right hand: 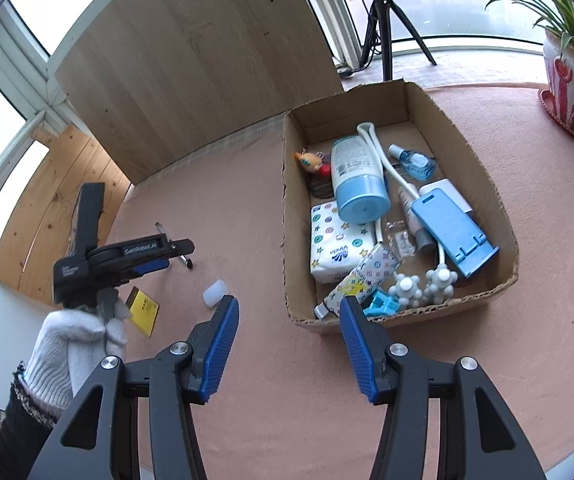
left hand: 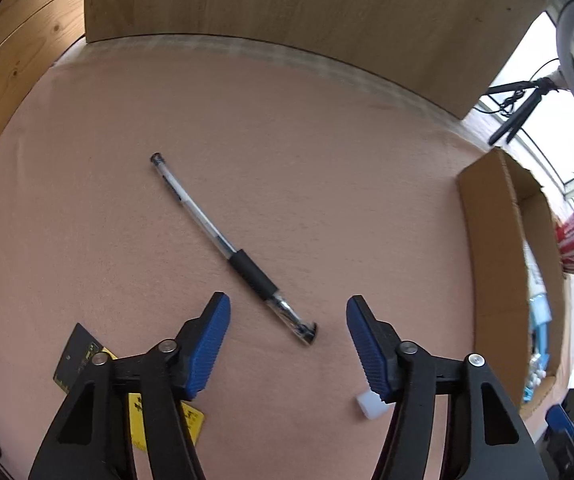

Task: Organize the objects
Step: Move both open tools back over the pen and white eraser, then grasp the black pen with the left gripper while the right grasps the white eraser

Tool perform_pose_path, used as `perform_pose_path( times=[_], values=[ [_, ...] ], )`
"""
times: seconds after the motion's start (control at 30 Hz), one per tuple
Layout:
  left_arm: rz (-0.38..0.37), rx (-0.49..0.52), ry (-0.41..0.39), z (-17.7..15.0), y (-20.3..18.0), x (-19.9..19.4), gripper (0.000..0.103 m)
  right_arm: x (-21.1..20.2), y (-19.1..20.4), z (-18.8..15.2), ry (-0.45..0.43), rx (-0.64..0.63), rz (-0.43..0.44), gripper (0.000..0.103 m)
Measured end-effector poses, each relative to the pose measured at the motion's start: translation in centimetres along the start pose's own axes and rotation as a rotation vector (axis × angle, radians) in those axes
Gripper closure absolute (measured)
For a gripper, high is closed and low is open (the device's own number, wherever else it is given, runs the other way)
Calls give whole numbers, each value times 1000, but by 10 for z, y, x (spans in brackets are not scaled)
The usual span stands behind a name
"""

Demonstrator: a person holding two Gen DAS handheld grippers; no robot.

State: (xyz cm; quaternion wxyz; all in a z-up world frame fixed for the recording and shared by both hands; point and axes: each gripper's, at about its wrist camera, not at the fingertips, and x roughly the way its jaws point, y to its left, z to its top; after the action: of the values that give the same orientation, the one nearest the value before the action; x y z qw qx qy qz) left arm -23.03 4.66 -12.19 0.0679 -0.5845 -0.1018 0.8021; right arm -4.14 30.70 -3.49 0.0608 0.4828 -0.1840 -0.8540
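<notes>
Pen next in line, judging by the layout: lying diagonally on the pink tabletop, capped end far and to the left, metal tip near, just ahead of the left gripper. Jaws spread wide, nothing between them, tip of the pen sitting roughly in the gap. Two more loose items nearby: small white cap close under the right-hand finger, yellow-and-black card under the left-hand one. Cardboard box off to the right, already loaded with a lotion tube, tissue pack, blue phone stand, small blue bottle and other bits. Right gripper near the box's front corner, jaws likewise wide and empty.

Step in hand, probably: approach for the pen pickup. Next move: lower, straddle the barrel near the black grip, crosswise to its length, close, then carry over to the box. Thin round barrel likely to roll if pinched off-centre.
</notes>
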Motion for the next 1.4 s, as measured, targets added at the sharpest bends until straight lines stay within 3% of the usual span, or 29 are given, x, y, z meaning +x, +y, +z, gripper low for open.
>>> perform_pose_path(
  times=[0.1, 0.27, 0.63, 0.93, 1.03, 1.4],
  values=[
    [24, 8, -8, 2, 0, 4, 43, 3, 4, -4, 8, -13, 1, 54],
    [57, 33, -21, 3, 0, 4, 64, 9, 14, -7, 28, -40, 14, 54],
    [49, 74, -35, -14, 9, -4, 89, 31, 58, -9, 88, -153, 63, 54],
    [-24, 85, -22, -59, 20, -20, 92, 80, 94, -8, 178, -265, 86, 54],
    [-61, 55, -12, -73, 28, -27, 92, 99, 99, -7, 205, -294, 60, 54],
    [-76, 47, -3, -112, 37, -43, 92, 145, 109, -3, 233, -410, -56, 59]
  ],
)
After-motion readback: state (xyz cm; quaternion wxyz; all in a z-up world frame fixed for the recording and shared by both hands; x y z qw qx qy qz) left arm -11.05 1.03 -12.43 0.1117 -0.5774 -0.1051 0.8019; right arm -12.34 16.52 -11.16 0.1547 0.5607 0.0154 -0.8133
